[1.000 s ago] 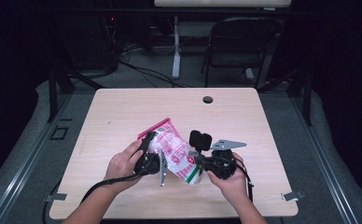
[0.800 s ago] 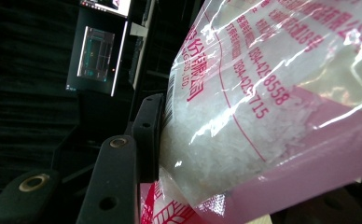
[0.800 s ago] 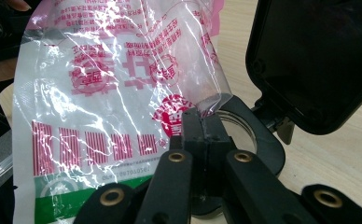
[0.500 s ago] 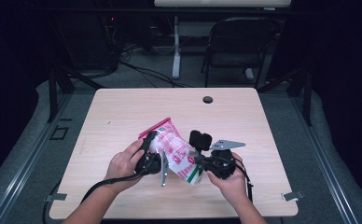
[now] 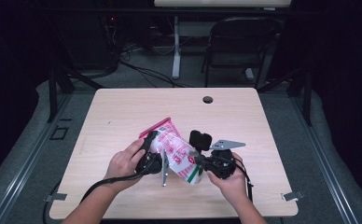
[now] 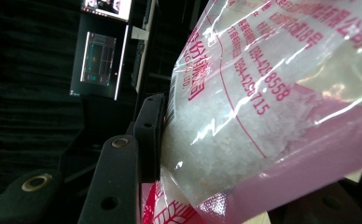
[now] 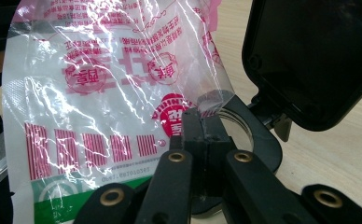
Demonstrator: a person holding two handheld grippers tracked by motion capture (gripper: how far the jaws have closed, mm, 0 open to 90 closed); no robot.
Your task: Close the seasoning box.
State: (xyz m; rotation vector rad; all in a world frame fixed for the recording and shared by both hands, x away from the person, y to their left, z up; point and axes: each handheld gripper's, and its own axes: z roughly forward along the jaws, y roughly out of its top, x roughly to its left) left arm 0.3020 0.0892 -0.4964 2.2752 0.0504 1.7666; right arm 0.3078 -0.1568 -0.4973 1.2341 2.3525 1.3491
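A clear plastic bag (image 5: 177,151) of white grains, printed in red with a green strip at one end, hangs tilted above the near middle of the table. My left gripper (image 5: 155,145) grips its upper body; in the left gripper view one black pad (image 6: 151,130) presses into the bag (image 6: 263,93) and the other jaw is hidden behind it. My right gripper (image 5: 198,161) pinches a lower corner; in the right gripper view the bag (image 7: 100,93) has its corner film caught between the closed jaws of the gripper (image 7: 202,126). A black container's rim (image 7: 258,135) and raised lid (image 7: 309,60) lie just behind.
The lid (image 5: 200,140) stands up between the two hands. The wooden table (image 5: 123,112) has a cable hole (image 5: 208,99) near its far edge. A folding chair (image 5: 237,46) stands beyond it, and a lit monitor (image 6: 97,58) glows in the dark background.
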